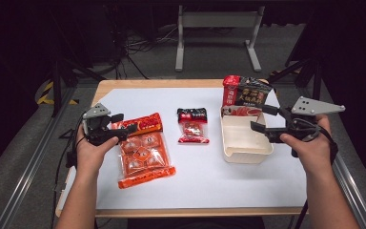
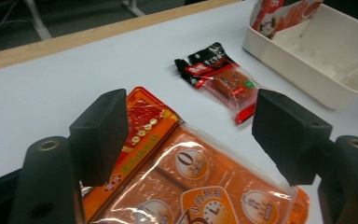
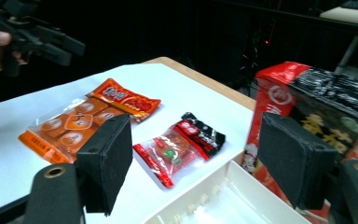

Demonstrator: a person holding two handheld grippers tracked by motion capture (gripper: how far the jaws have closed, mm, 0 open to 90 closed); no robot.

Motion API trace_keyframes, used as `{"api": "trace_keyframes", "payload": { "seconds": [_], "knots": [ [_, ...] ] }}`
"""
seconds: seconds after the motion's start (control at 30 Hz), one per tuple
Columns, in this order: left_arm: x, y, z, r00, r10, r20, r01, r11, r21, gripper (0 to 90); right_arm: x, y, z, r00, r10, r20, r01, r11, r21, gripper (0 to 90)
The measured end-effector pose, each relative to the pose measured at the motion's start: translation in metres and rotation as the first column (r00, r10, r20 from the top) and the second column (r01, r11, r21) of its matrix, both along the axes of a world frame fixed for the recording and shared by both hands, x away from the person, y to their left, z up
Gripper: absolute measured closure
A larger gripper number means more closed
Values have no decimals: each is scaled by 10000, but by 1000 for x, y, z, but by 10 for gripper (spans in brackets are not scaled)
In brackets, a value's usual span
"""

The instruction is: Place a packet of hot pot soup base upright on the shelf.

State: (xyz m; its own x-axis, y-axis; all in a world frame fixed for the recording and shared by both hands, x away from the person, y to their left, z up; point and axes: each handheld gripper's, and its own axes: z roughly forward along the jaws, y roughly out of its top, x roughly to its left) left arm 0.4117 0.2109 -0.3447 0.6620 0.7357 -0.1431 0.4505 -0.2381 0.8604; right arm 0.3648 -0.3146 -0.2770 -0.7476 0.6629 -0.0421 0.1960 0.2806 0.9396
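Observation:
A large orange snack packet (image 1: 143, 150) lies flat on the white sheet at the left. My left gripper (image 1: 124, 122) hovers open over its top end, and the orange packet (image 2: 186, 182) shows below and between the jaws with the pads clear of it. A small red-and-black packet (image 1: 192, 125) lies mid-table. To the right, my right gripper (image 1: 259, 118) stands open above the cream tray (image 1: 248, 155), nothing between its jaws. In the right gripper view, this gripper (image 3: 196, 163) faces the small packet (image 3: 179, 147) and the orange packet (image 3: 84, 123).
A tall red-and-black bag (image 1: 248, 91) stands behind the tray, close to the right gripper's far jaw; the bag (image 3: 317, 102) is also in the right gripper view. A red-and-white packet (image 1: 240, 110) leans at the tray's far end. The wooden table edge (image 1: 152, 82) runs behind.

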Motion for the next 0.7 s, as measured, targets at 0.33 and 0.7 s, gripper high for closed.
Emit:
{"api": "trace_keyframes", "payload": {
  "seconds": [0.33, 0.7],
  "knots": [
    [4, 12, -4, 9988, 486, 89, -486, 9988, -51, 282, -5, 17, -20, 9989, 415, -206, -417, 9991, -114, 276],
    [7, 22, -9, 9945, 1024, 201, -1025, 9947, 28, 293, -8, 21, -26, 9979, 537, -360, -545, 9983, -223, 275]
  ]
}}
